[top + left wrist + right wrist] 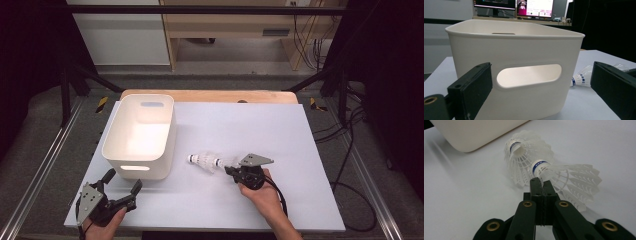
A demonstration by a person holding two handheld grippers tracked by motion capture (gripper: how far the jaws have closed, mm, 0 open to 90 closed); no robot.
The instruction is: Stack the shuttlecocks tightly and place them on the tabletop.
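The right gripper (pixel 541 181), clamped seemingly on the skirt edge of the nearer shuttlecock (pixel 564 177), could crush or drop it; the left gripper (pixel 121 181) stands spread before the bin (pixel 140 135).

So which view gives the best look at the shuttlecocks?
The right gripper view: the two white shuttlecocks lie nested right in front of the right gripper, shut on the nearer one's feathers. The high view shows them small beside the white bin. The left gripper view catches just one cork end past the bin's corner.
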